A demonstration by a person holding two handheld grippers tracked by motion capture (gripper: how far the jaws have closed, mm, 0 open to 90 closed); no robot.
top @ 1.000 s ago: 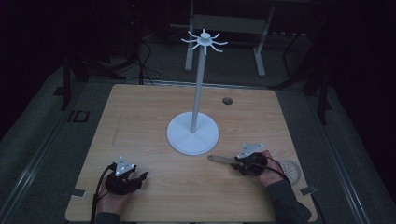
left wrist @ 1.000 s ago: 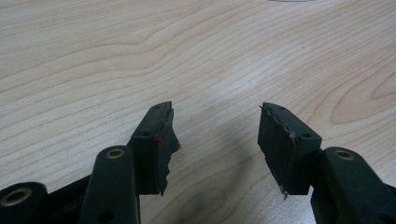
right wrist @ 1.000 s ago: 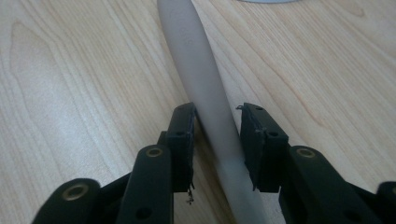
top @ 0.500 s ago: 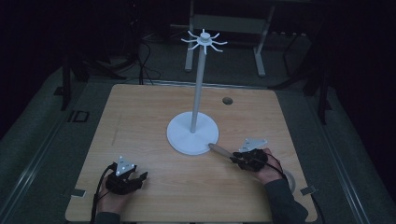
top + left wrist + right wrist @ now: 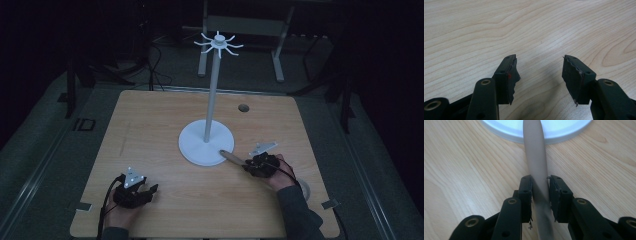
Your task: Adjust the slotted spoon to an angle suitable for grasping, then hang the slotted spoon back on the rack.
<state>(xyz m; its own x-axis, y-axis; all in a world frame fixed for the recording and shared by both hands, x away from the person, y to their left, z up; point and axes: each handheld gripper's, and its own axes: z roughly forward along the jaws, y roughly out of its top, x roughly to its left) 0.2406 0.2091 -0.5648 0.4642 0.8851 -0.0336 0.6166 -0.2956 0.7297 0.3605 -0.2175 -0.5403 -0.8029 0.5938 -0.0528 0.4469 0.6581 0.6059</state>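
**Right claw grips a rod at the stand's base**

Pale wood-grain bench (image 5: 165, 125), matte and smooth. At its middle stands a white stand (image 5: 206, 145): flat round base, thin upright pole, a ring of curved hooks on top. The right claw (image 5: 540, 191) clamps a smooth, rounded tan rod (image 5: 535, 157), jaws tight on both sides; the rod's far end lies over the base's rim. That hand (image 5: 280, 172) reaches in low from the right. The left claw (image 5: 539, 72) rests near the bench's front left, black jaws spread wide, ragged pads (image 5: 571, 77), nothing between them.
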